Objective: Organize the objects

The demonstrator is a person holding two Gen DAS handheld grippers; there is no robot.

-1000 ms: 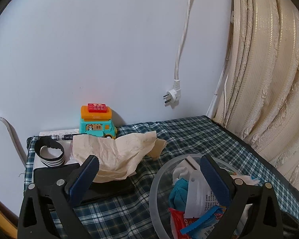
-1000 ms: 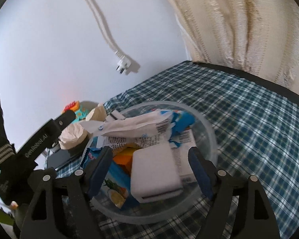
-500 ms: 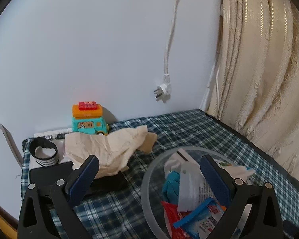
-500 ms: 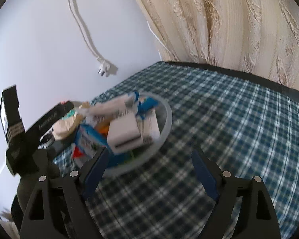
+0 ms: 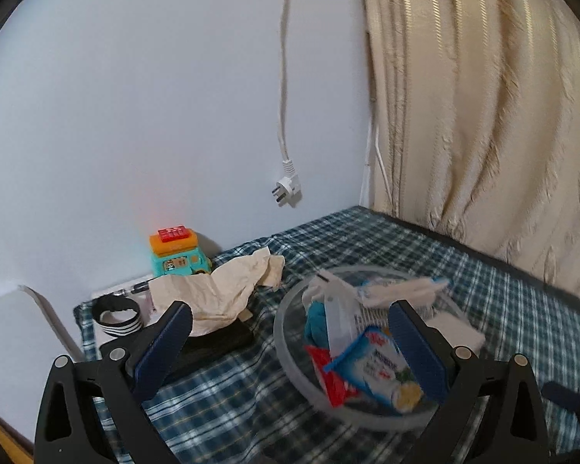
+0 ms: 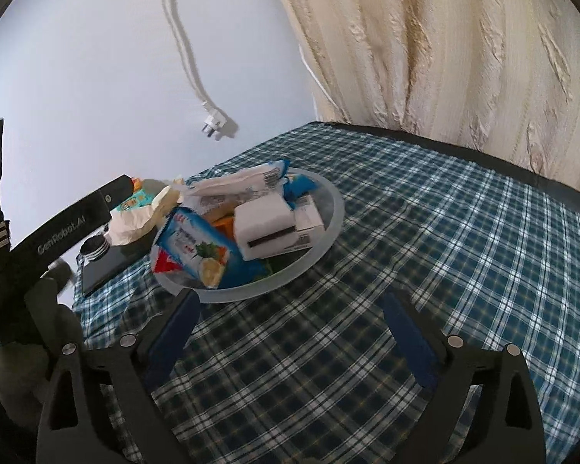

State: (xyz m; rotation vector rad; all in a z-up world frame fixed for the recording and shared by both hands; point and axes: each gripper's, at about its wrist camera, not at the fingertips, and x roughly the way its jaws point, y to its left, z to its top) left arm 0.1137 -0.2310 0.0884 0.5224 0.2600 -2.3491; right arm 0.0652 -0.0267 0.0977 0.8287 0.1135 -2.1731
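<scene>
Nearest the cameras, both tongs are spread wide with nothing between them. The left tongs (image 5: 290, 344) hang low over the checked cloth (image 5: 228, 398), one finger by the black slab (image 5: 212, 342), the other over the near rim of the clear bowl (image 5: 286, 352). The right tongs (image 6: 290, 328) hover above bare cloth just short of the bowl (image 6: 328, 216).

The bowl sits mid-bench and already holds a heap: a blue snack packet (image 6: 201, 243), a white block (image 6: 265, 222), paper-wrapped packs behind. Judging by that, what remains loose is to the left: the crumpled paper (image 5: 216, 290) lying partly over the black slab, the striped band (image 5: 118, 315), and the toy truck (image 5: 176, 253) against the wall.

To do the next pick well, I would take the paper first with the left tongs, since it covers other things. Come in low and pinch a raised fold, not a flat edge; paper will crush and slip, so clench fully before lifting. Keep the far finger off the bowl rim, as a knock could slide the bowl.

What lies under the paper is hidden. A pen-like thing and a white strip behind it are too small to name. The bowl's near rim is blurred in the left view. A plug (image 5: 286, 187) dangles on the wall, and the curtain (image 5: 483, 116) closes the far side.
</scene>
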